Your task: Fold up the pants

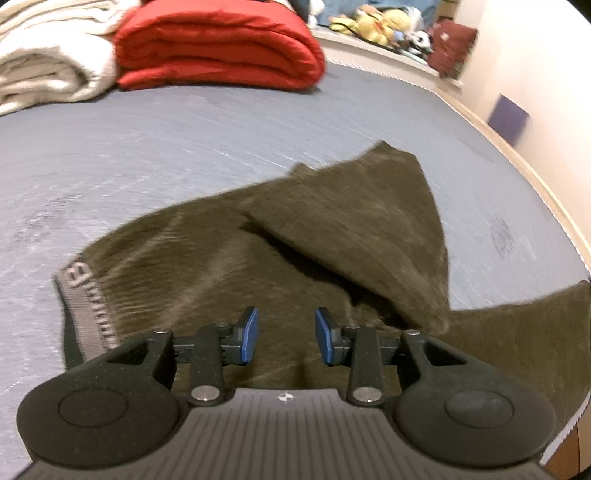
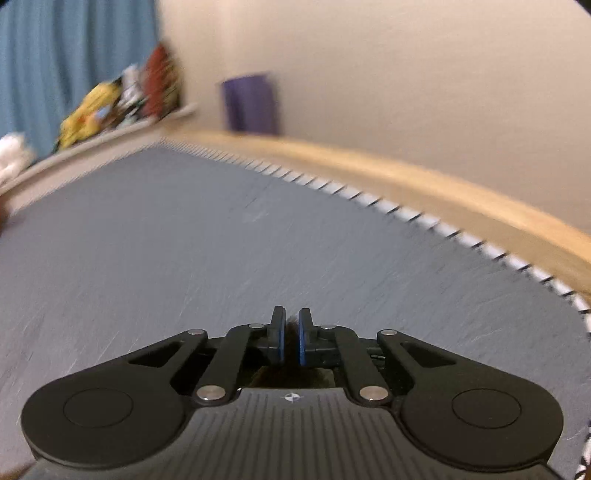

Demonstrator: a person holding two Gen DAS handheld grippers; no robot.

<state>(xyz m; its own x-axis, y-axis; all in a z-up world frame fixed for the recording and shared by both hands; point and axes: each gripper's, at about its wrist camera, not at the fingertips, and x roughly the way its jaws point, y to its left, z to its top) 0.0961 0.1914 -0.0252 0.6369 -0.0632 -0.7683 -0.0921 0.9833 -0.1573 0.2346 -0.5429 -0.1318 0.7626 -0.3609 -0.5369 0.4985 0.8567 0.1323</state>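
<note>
Dark olive-brown pants (image 1: 332,221) lie crumpled on the grey mattress (image 1: 184,147), with one part folded up into a peak on the right. Their grey lettered waistband (image 1: 88,306) shows at the left. My left gripper (image 1: 284,334) hovers over the middle of the cloth, its blue pads apart with nothing between them. In the right wrist view my right gripper (image 2: 291,332) is shut, and a dark tuft of the pants' cloth (image 2: 291,380) is pinched between the pads and hangs under them. The remainder of the pants is hidden there.
A folded red blanket (image 1: 218,48) and a cream blanket (image 1: 48,55) lie at the far end of the bed. Plush toys (image 1: 380,22) sit on a ledge beyond. The wooden bed frame (image 2: 406,184) runs along the wall at the right, with a purple object (image 2: 251,105) behind it.
</note>
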